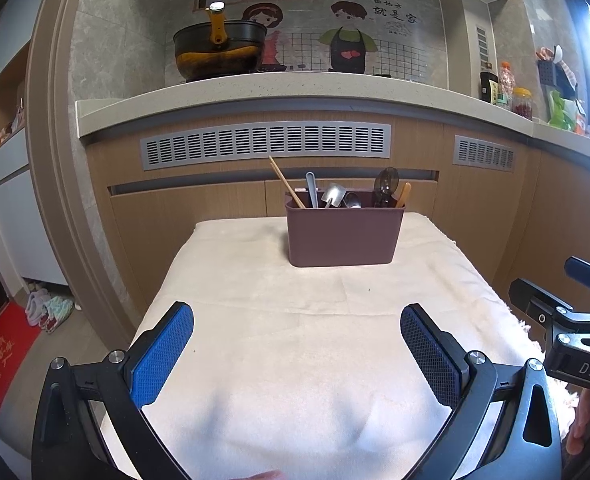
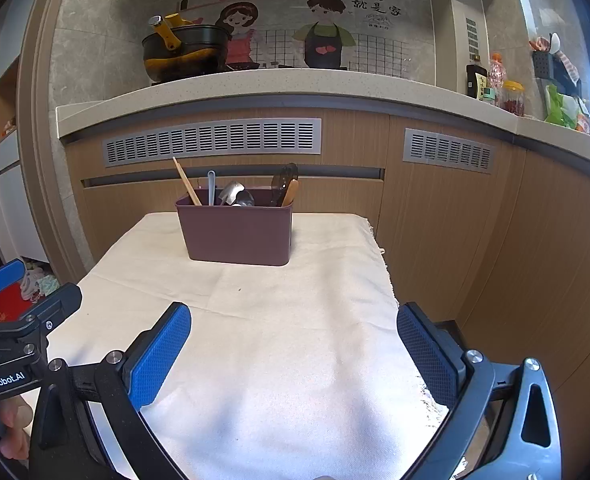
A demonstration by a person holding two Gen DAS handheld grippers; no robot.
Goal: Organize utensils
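Kitchen cabinets and a pale stone counter (image 1: 255, 84) are filling the background, with a dark pot (image 1: 220, 50) sitting up on the counter. Below, a cream cloth (image 1: 295, 340) is covering the small table, bare apart from one thing at its far end: a maroon utensil caddy (image 1: 345, 234) standing upright, well apart from both grippers.

Utensils are already poking out of the caddy's top, their long axes running roughly vertical: chopsticks (image 1: 285, 182) leaning toward the left, a pale handle (image 1: 311, 190), metal spoons (image 1: 337, 196), a dark spoon (image 1: 387, 186) and a wooden handle (image 1: 403, 194) at the right end.

Judging by this, nothing is lying loose on the cloth, so sorting looks nearly finished.

From the left gripper (image 1: 297, 354), the caddy is sitting ahead and slightly right; from the right gripper (image 2: 294, 354), ahead and to the left. Neither is clearly nearer. Both are hanging low over the near cloth, jaws spread wide, gripping nothing.
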